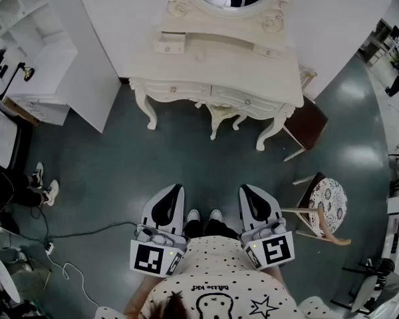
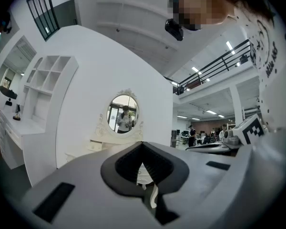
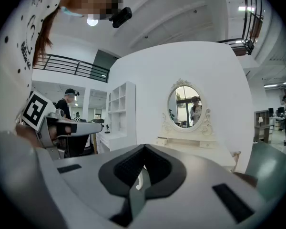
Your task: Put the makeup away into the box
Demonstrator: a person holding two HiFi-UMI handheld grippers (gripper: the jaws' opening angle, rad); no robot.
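No legible text or labels

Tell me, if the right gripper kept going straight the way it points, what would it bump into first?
Most likely the white dressing table ahead. The right gripper, shut and empty, faces it, and only floor shows between them. Exactly where on the table it would strike is unclear.

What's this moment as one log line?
left hand-held gripper: shut, empty | right hand-held gripper: shut, empty | dressing table: ahead, not reached
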